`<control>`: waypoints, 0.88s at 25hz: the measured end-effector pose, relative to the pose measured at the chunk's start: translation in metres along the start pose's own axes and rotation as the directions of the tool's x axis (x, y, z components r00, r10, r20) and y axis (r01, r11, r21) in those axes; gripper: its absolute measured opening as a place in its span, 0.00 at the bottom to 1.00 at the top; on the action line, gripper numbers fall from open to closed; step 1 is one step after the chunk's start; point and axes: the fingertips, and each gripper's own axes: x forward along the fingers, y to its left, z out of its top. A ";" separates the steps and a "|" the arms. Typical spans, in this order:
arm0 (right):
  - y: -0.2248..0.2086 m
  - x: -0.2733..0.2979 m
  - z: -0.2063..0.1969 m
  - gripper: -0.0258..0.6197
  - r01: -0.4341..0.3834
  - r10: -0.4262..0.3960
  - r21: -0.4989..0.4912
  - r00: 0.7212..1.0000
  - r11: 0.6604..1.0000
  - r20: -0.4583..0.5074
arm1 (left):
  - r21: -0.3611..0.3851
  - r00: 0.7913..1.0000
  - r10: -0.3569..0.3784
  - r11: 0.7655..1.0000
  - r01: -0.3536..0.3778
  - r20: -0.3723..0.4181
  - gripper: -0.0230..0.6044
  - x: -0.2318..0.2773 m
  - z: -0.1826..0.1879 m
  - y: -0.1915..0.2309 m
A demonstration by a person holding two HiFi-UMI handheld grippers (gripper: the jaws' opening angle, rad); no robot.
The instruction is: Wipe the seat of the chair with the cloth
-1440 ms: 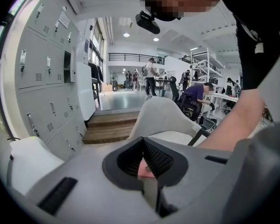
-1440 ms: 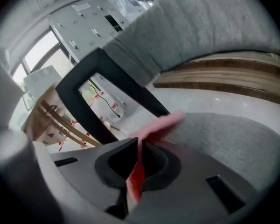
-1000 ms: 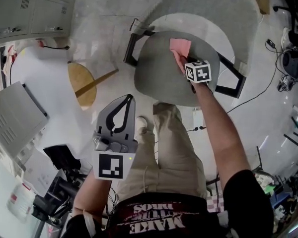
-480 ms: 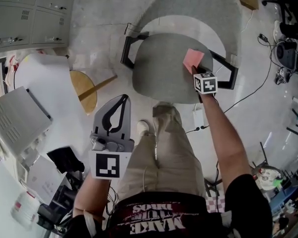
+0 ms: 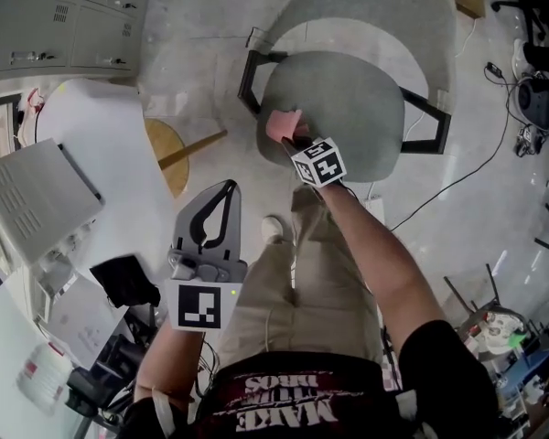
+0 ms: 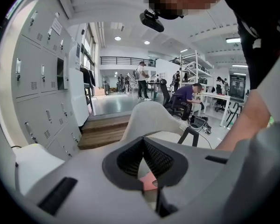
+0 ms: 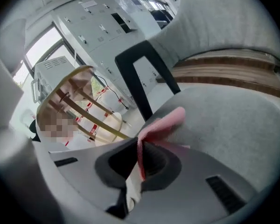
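Observation:
A grey upholstered chair with black armrests stands ahead of me; its seat [image 5: 343,108] fills the upper middle of the head view. My right gripper [image 5: 291,135] is shut on a pink cloth [image 5: 282,123] and presses it on the seat's front left part. In the right gripper view the pink cloth [image 7: 162,124] sticks out between the jaws over the seat [image 7: 233,125]. My left gripper [image 5: 221,193] hangs low at the left, away from the chair, its jaws shut with nothing between them. The left gripper view looks at the chair's backrest [image 6: 147,118].
A round wooden stool [image 5: 169,154] stands left of the chair. A white table [image 5: 82,144] with a grey laptop [image 5: 32,199] lies at the left. Grey lockers [image 5: 55,16] line the far left. Cables and office chairs sit at the right edge. My legs stand just before the seat.
My right gripper has swept the pink cloth from the seat's right side across to its front left part. The left gripper has stayed where it was.

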 end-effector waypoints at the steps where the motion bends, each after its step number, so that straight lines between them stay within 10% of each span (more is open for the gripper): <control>1: -0.004 0.007 -0.012 0.06 0.012 -0.012 0.013 0.999 1.000 -0.031 | 0.006 1.000 0.002 1.000 -0.002 -0.007 0.05 -0.002 -0.002 0.001; 12: -0.123 -0.080 -0.106 0.06 0.235 -0.232 0.005 0.961 0.972 -0.150 | 0.020 1.000 -0.001 1.000 0.001 0.030 0.04 0.003 0.022 -0.007; 22: -0.197 -0.207 -0.197 0.06 0.514 -0.450 0.160 0.836 0.843 -0.316 | 0.042 0.998 -0.027 0.999 0.025 0.061 0.04 -0.014 0.065 -0.029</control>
